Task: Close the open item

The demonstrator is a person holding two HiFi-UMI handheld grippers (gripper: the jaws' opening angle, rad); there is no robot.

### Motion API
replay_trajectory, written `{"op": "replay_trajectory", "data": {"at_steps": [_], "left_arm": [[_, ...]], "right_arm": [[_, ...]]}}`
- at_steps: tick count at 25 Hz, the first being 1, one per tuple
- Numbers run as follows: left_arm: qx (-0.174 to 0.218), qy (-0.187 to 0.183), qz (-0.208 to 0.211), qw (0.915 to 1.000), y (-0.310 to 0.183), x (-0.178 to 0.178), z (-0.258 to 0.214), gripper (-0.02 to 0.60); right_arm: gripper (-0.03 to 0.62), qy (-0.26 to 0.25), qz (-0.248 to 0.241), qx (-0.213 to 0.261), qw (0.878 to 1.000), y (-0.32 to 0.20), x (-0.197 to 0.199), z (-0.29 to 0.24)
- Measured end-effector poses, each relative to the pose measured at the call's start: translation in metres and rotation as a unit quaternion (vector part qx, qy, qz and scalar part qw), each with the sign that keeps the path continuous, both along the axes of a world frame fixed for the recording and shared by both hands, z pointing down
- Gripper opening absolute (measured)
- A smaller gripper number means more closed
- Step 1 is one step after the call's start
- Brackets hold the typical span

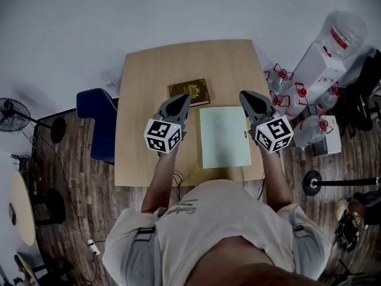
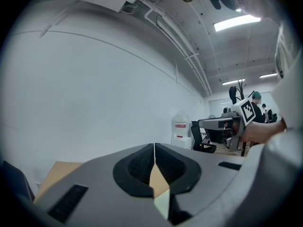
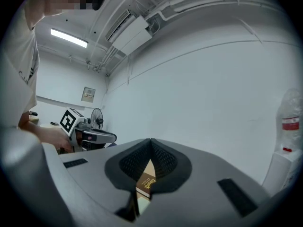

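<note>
Both grippers hang above a light wooden table [image 1: 143,100], neither touching it. The left gripper [image 1: 183,98] has its jaws pressed together with nothing between them; the right gripper [image 1: 244,94] is likewise closed and empty.

A brown book [image 1: 189,92] with a gold emblem lies shut on the table, just ahead of the left gripper's tips and partly under them. A pale green pad [image 1: 225,137] lies flat between the two grippers, nearer the right one, its near edge toward the person. It shows one plain face; whether that is a cover or a page cannot be told. The two items lie close together but apart.

Beyond both grippers' tips the table runs to a bare white wall [image 1: 178,11]. Out to the left gripper's left stands a blue chair [image 1: 98,121], and farther out a fan [image 1: 12,112], on a dark plank floor [image 1: 77,189]. To the right gripper's right sit several water bottles [image 1: 286,82] with red caps and a white dispenser [image 1: 324,64] topped by a large bottle.

The gripper views show a strip light [image 2: 236,21] and exposed pipes on a white ceiling.
</note>
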State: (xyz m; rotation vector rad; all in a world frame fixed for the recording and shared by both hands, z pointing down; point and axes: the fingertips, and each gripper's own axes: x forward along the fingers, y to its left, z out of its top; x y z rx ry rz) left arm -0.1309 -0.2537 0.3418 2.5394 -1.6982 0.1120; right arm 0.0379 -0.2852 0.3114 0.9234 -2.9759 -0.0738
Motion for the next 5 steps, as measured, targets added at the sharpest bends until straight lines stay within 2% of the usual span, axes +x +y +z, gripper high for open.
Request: {"op": "replay_trajectory", "data": {"at_steps": [5], "left_arm": [[0.003, 0.005, 0.003, 1.0, 0.0008, -0.004, -0.0029, 0.017]], "right_arm": [[-0.005, -0.002, 0.001, 0.005, 1.0, 0.0026, 0.0002, -0.0003]]}}
